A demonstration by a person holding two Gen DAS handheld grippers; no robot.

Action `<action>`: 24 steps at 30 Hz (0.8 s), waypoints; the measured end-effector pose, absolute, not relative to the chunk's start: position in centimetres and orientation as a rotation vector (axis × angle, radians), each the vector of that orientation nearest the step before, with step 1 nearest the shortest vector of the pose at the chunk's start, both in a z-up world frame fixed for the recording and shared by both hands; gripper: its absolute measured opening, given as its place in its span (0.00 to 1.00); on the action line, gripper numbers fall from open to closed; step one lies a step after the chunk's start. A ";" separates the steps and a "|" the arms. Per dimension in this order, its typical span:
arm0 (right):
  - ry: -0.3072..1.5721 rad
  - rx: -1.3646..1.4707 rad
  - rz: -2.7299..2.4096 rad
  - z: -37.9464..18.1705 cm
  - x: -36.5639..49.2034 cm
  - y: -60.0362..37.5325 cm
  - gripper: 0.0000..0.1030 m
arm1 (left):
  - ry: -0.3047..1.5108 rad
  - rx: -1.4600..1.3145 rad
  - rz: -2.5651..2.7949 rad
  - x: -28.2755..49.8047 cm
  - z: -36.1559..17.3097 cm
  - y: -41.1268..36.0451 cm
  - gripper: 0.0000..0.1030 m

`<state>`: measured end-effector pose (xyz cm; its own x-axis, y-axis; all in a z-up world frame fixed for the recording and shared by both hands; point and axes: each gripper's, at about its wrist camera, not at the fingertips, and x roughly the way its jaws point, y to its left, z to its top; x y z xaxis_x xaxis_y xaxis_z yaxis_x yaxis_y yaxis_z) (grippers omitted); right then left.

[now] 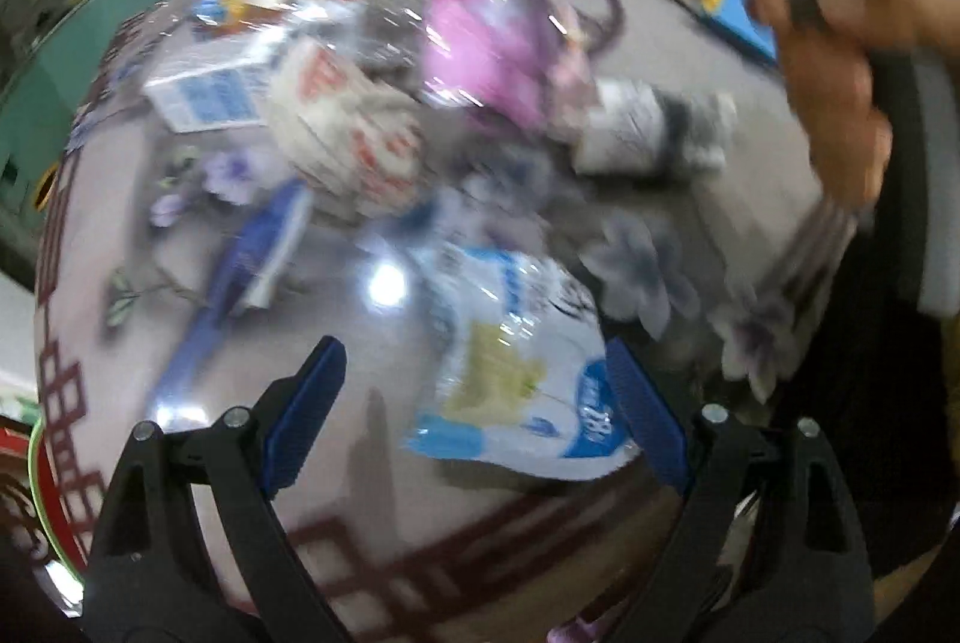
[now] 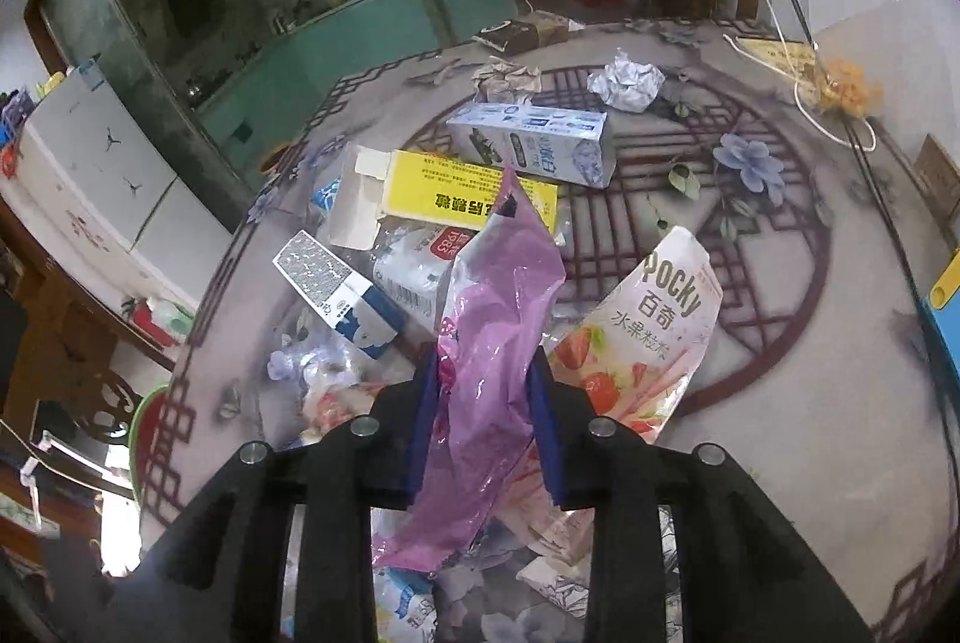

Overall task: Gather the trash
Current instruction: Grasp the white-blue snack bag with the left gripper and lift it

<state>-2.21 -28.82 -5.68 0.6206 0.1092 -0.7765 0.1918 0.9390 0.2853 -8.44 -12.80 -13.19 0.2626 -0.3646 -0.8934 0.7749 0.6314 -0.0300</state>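
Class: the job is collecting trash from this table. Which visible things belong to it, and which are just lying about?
Belongs:
pink plastic wrapper, clamped in right gripper
crumpled white paper ball
yellow cardboard box
Pocky snack pouch

Lying about:
white cord
white fridge

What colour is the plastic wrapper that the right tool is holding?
Pink-purple, glossy. The wrapper shows best in the right wrist view, pinched in the right tool.

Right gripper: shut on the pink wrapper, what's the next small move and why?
Probably lift the pink wrapper straight up, clear of the pile. The right gripper is shut on it, but its lower end trails down among the other trash beside the Pocky bag. The left gripper stands open over a blue-and-white packet, so it can't steady anything.
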 end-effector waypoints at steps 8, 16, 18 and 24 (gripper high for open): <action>0.898 0.367 -0.049 -5.5 -2.4 -28.8 0.30 | 1.050 0.464 -0.769 -8.9 -14.4 -13.3 0.57; 0.892 0.369 -0.050 -5.3 -2.5 -28.7 0.30 | 1.001 0.273 -0.681 -6.0 -11.2 -10.2 0.12; 0.892 0.368 -0.049 -5.4 -2.5 -28.7 0.30 | 0.966 0.233 -0.662 -5.7 -10.1 -9.3 0.11; 0.876 0.362 -0.043 -5.0 -2.6 -28.4 0.30 | 0.869 0.145 -0.622 -3.9 -6.7 -6.8 0.11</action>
<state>-2.61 -28.44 -5.00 0.6437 0.1102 -0.7573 0.1835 0.9385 0.2925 -3.88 -6.76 -6.70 0.4819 -0.4515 -0.7510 0.5657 0.8148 -0.1268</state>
